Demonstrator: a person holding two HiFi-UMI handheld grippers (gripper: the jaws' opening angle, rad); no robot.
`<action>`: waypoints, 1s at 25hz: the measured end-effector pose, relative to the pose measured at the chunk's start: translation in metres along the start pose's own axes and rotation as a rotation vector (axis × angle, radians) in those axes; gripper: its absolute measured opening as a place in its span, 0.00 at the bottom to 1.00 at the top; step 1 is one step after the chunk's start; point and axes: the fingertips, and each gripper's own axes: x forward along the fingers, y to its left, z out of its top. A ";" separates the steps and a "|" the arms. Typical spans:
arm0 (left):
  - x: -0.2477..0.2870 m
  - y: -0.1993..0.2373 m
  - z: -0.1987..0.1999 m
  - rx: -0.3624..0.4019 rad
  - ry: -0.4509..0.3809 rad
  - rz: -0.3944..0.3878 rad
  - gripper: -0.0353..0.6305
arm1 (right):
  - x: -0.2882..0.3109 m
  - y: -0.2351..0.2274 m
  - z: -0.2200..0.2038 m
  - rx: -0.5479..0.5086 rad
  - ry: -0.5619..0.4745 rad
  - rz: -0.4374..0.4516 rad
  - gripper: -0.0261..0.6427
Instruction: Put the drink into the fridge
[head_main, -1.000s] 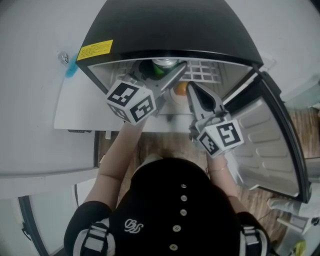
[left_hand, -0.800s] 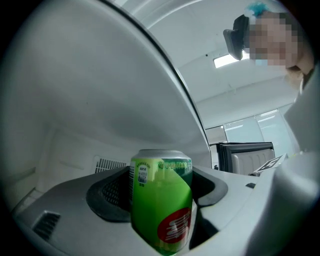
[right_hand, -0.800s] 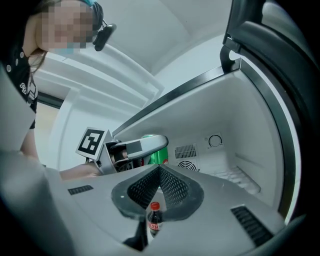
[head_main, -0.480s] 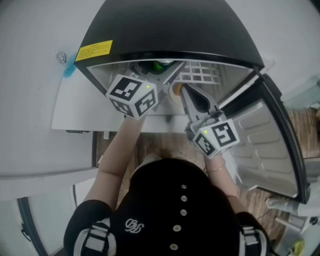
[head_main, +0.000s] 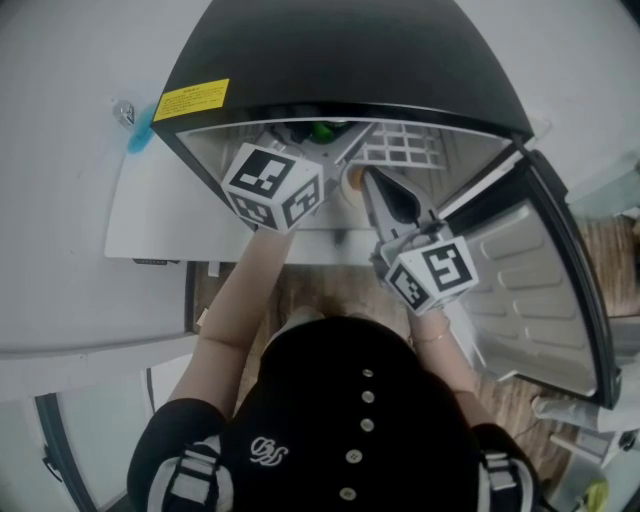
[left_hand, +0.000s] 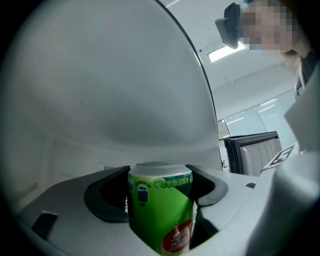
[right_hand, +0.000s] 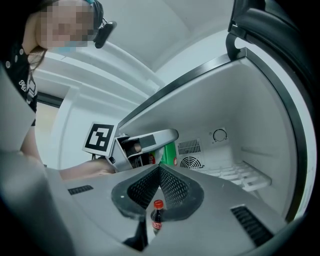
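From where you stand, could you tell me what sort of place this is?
Probably an office or lab corner: a small fridge stands open over wood-look flooring, a green can is held inside it, and a strip ceiling light shows overhead.

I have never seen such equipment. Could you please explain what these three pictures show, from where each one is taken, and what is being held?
There is no robot here: a person holds a two-jaw tool, a gripper, in each hand. The cubes with black squares are parts of the grippers. The head view, from a camera on the person's head, looks down on a small black fridge with its door open. The left gripper view comes from a camera on the left gripper: its jaws are closed on a green can, inside the fridge. The right gripper view comes from a camera on the right gripper: its jaws meet at the tips and seem to grip nothing. A small red-capped bottle shows through the gap behind them.
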 end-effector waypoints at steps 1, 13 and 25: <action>0.000 0.000 0.000 -0.003 -0.003 0.000 0.57 | 0.000 0.000 0.000 0.000 0.001 -0.001 0.05; -0.013 0.004 0.004 -0.008 0.006 0.030 0.59 | 0.009 0.015 -0.011 0.013 0.029 0.019 0.05; -0.024 0.001 0.010 -0.058 -0.018 0.048 0.60 | 0.020 0.018 -0.011 0.023 0.026 0.029 0.05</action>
